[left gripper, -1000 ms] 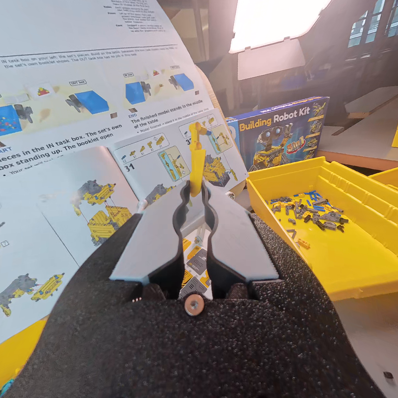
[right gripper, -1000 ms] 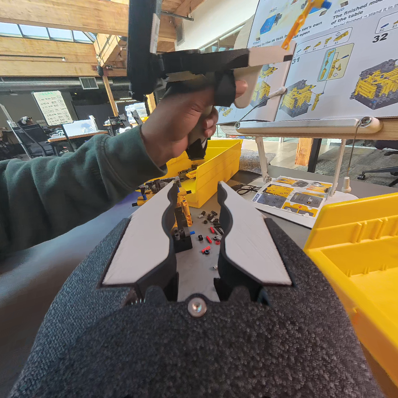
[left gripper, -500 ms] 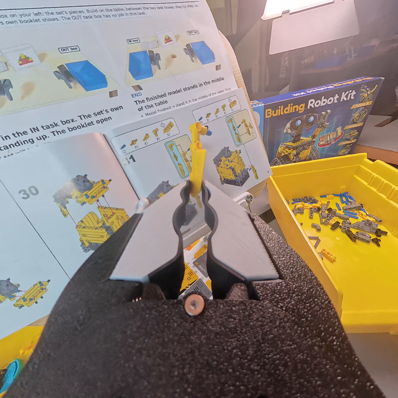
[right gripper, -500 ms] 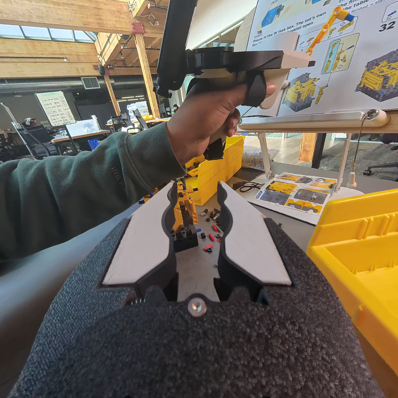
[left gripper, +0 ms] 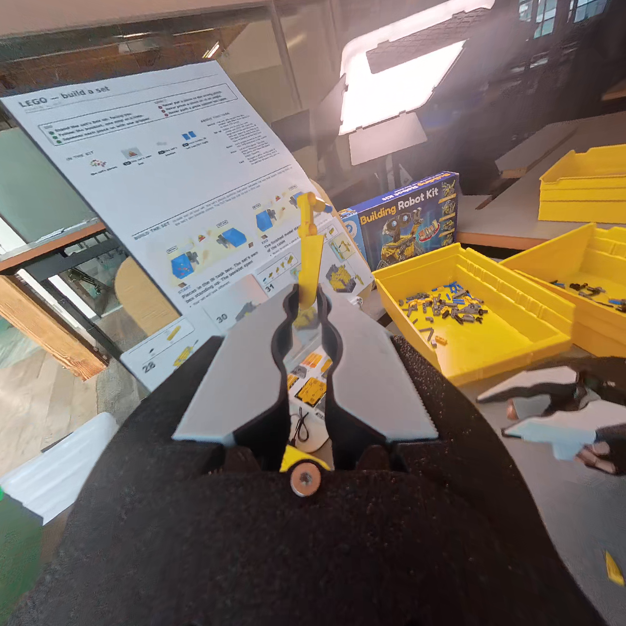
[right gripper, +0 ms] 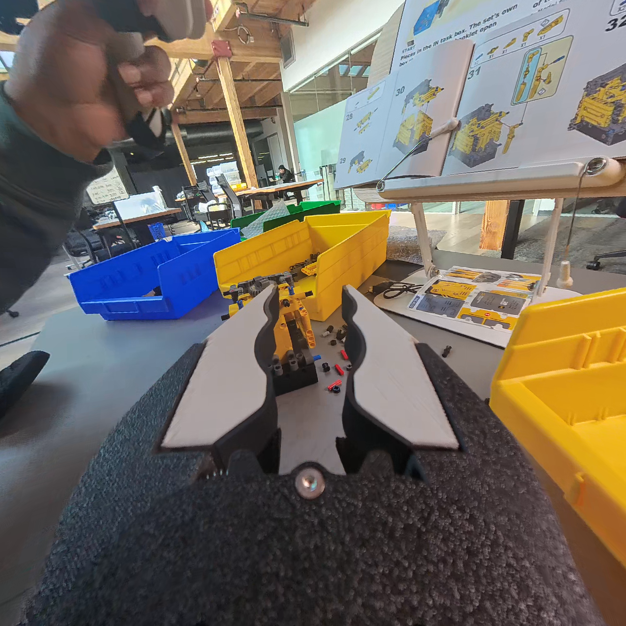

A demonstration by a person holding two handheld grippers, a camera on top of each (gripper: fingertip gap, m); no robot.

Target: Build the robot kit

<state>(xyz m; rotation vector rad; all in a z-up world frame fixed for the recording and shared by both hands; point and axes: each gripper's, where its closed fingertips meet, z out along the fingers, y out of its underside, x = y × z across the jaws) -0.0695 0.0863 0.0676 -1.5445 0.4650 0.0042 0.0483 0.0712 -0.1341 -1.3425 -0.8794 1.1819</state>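
My left gripper (left gripper: pixel 307 295) is shut on the lower end of a long yellow jointed brick piece (left gripper: pixel 310 257), held upright in the air in front of the instruction board (left gripper: pixel 152 152). My right gripper (right gripper: pixel 310 294) is open and low over the grey table. A yellow and black brick model (right gripper: pixel 294 338) stands between its fingers, close to the left finger (right gripper: pixel 237 355). Small red and black pins (right gripper: pixel 335 369) lie beside the model. The right gripper also shows in the left wrist view (left gripper: pixel 528 413). The hand holding the left gripper is blurred at the top left of the right wrist view (right gripper: pixel 84 84).
An open booklet (right gripper: pixel 474 118) is clipped on a stand, with a sticker sheet (right gripper: pixel 474 298) under it. A yellow bin (left gripper: pixel 491 342) holds loose parts, with the kit box (left gripper: pixel 406 220) behind it. A yellow bin (right gripper: pixel 305 244), a blue bin (right gripper: pixel 152 271) and a near yellow bin (right gripper: pixel 559 389) surround the model. Some 25 cm of space lies between my two pairs of fingers.
My left gripper has pulled back and up from the booklet, still holding the yellow piece. My right gripper has moved forward, and the model now sits deeper between its open fingers.
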